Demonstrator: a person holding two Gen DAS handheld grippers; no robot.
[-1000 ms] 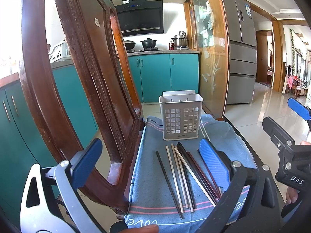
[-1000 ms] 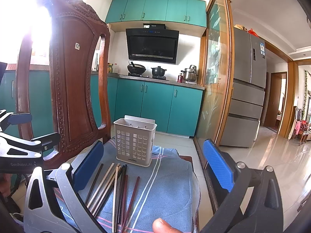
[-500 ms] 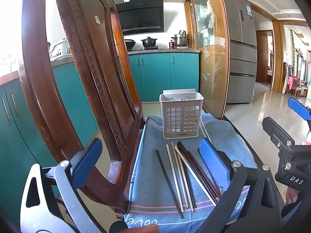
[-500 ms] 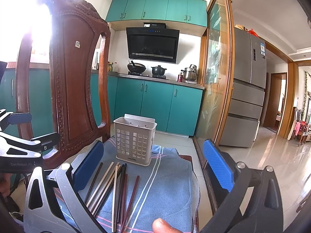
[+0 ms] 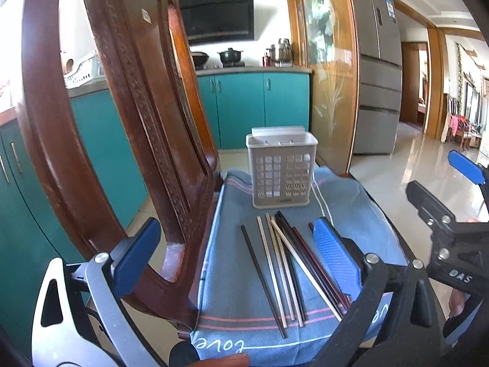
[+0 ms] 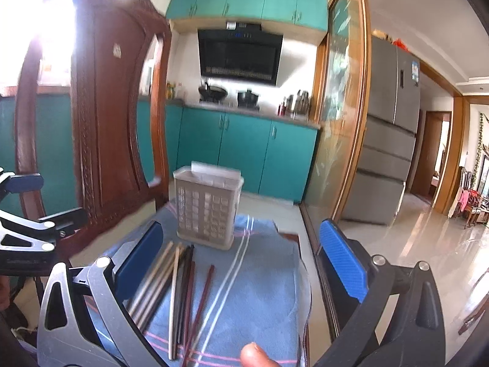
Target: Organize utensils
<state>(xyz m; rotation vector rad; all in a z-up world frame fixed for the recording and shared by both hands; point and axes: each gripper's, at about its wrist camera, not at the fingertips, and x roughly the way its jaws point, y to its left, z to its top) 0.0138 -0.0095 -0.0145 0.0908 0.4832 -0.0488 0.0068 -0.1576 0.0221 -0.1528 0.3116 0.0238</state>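
Observation:
Several chopsticks in black, beige and dark red lie fanned out on a blue cloth, also visible as chopsticks in the blurred right wrist view. Behind them stands a grey slotted utensil holder, the same holder seen from the right. My left gripper hovers open just above and in front of the chopsticks, holding nothing. My right gripper is open too, above the cloth right of the pile. The right gripper also shows at the right edge of the left wrist view.
A carved dark wooden chair back rises close on the left of the cloth. A glass door with a wooden frame stands behind right. Teal cabinets and a fridge lie beyond. A fingertip shows at the bottom edge.
The right gripper has moved forward and down toward the cloth; its view is now blurred and the holder looms larger. The left gripper has barely shifted. Both stay open.

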